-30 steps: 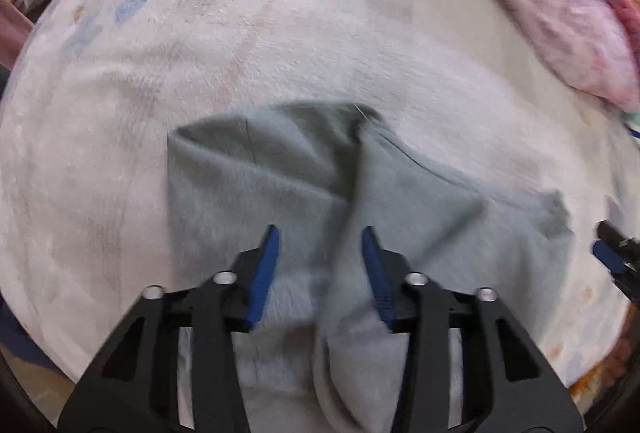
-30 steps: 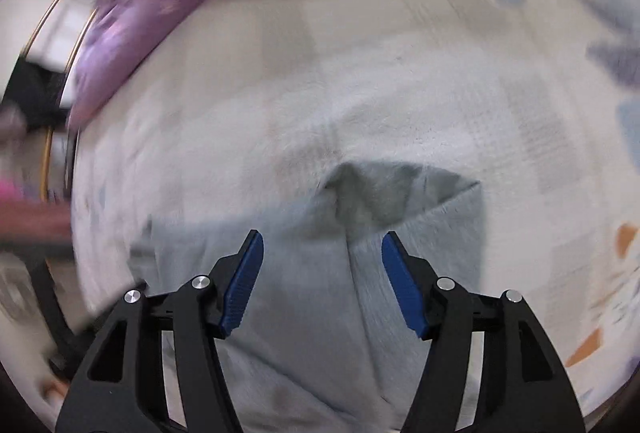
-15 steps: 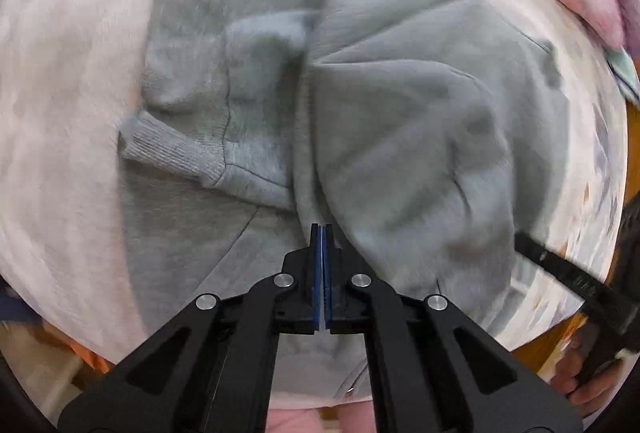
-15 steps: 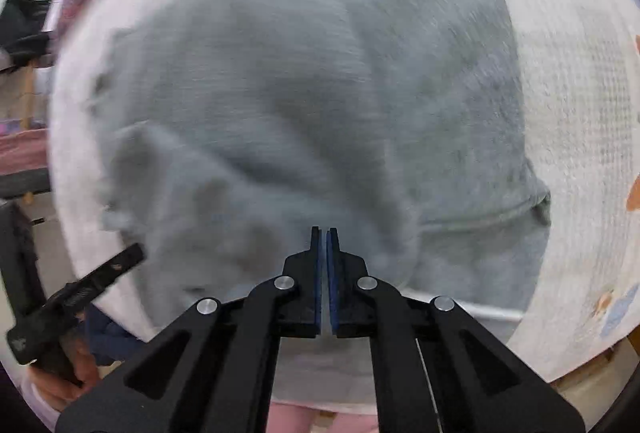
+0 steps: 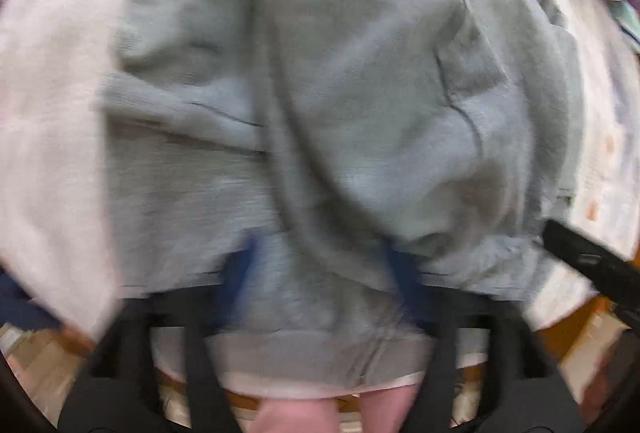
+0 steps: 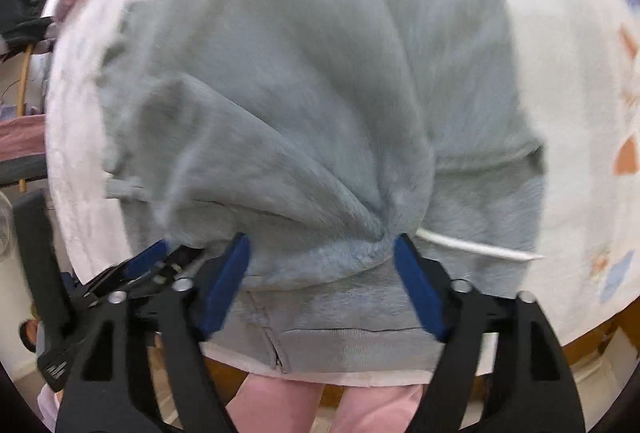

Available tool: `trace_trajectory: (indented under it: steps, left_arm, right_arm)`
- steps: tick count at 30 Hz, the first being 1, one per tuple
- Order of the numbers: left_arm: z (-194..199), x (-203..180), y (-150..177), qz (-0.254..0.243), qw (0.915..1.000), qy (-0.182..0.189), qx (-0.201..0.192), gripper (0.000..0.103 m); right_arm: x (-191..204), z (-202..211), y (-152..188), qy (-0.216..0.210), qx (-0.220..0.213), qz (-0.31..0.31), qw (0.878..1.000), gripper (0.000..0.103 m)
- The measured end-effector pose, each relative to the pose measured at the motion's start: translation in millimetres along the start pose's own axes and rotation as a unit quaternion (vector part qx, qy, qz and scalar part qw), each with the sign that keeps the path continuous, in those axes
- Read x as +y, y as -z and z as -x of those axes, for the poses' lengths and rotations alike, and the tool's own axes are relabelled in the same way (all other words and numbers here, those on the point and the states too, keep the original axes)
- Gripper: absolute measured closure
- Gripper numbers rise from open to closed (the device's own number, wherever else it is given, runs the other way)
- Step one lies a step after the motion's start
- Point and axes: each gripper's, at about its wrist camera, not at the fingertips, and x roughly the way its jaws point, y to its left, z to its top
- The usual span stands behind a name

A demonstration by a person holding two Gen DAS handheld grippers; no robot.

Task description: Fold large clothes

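Lying bunched on white blanket (image 6: 568, 81): grey hoodie (image 6: 304, 81), hem band at near edge, white drawstring (image 6: 476, 247) trailing right. Left claw (image 5: 320, 269) spread wide over hem area, jaws just opened, cloth beneath and between them, pads not pressing; view blurred. Right claw (image 6: 322, 273) likewise wide apart, jaws just opened, fleece fold bulging between blue pads (image 6: 416, 285), not gripped. Pink trousers (image 6: 376, 409) visible below blanket edge.
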Motion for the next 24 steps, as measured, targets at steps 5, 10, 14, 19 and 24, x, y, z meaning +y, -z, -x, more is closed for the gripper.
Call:
trace_trajectory:
  steps: [5, 10, 14, 19, 24]
  left_arm:
    - [40.6, 11.4, 3.5, 0.003, 0.9997, 0.023, 0.006, 0.018]
    - [95.5, 20.1, 0.9, -0.009, 0.9995, 0.024, -0.017, 0.018]
    - [121.1, 18.6, 40.2, -0.007, 0.9984, 0.047, -0.029, 0.018]
    - [125.8, -12.1, 35.3, -0.029, 0.9976, 0.044, -0.044, 0.017]
    - [127.8, -22.7, 19.6, -0.026, 0.9971, 0.050, -0.052, 0.017]
  right_arm:
    - [-12.3, 48.4, 5.9, 0.011, -0.016, 0.017, 1.000, 0.018]
    - [16.7, 66.8, -14.7, 0.008, -0.018, 0.004, 1.000, 0.018]
    - [30.1, 73.8, -11.3, 0.040, -0.024, 0.022, 0.999, 0.018]
    - [26.6, 84.2, -12.3, 0.040, -0.031, 0.008, 0.999, 0.018]
    - [24.5, 97.4, -27.3, 0.041, -0.047, -0.005, 0.998, 0.018]
